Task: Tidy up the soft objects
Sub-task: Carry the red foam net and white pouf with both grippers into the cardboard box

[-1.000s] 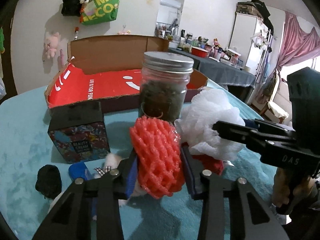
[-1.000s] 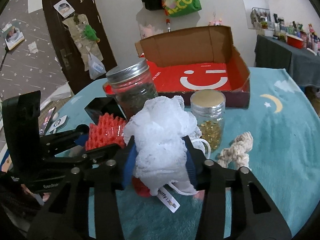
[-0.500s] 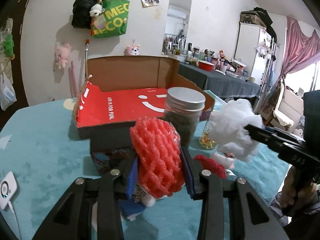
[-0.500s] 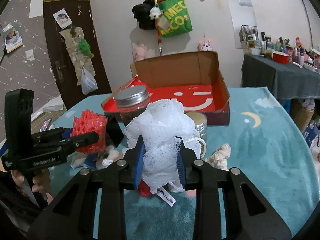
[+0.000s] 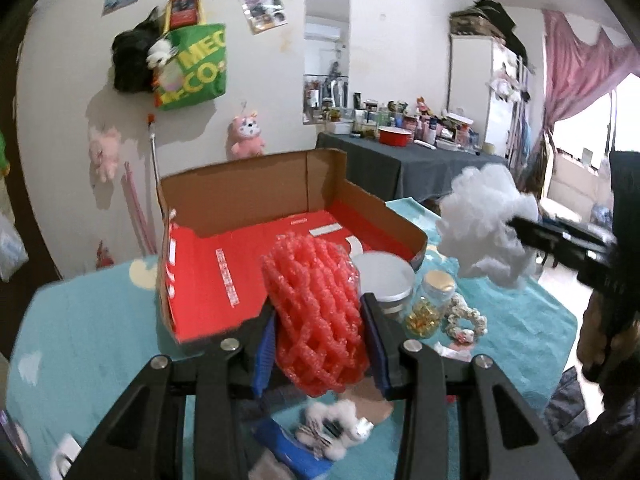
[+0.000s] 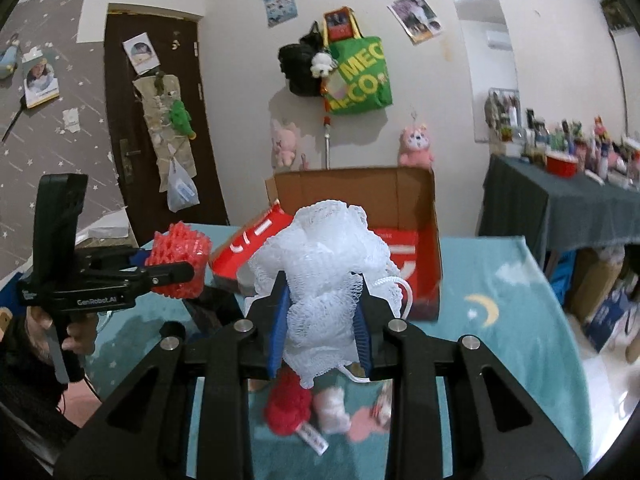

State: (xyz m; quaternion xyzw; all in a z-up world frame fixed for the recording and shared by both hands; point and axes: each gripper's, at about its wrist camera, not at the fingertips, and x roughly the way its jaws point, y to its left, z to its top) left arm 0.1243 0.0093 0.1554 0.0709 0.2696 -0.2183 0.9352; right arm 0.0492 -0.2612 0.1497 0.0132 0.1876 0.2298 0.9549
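Note:
My left gripper [image 5: 320, 340] is shut on a red foam net [image 5: 316, 312] and holds it in the air before the open cardboard box [image 5: 372, 208] with a red floor. My right gripper [image 6: 320, 328] is shut on a white mesh bath puff [image 6: 324, 260], also lifted, in front of the same box [image 6: 432, 240]. The puff also shows at the right of the left wrist view [image 5: 488, 228], and the foam net at the left of the right wrist view [image 6: 180, 256].
On the teal cloth [image 5: 520, 320] stand a big jar with a metal lid [image 5: 384, 276] and a small jar of yellow capsules [image 5: 428, 308], beside a rope toy [image 5: 464, 316]. A red knitted item [image 6: 288, 404] and small plush pieces [image 5: 336, 424] lie below the grippers.
Both grippers have risen from the table with their objects and now look down toward the box. The puff and foam net have moved apart.

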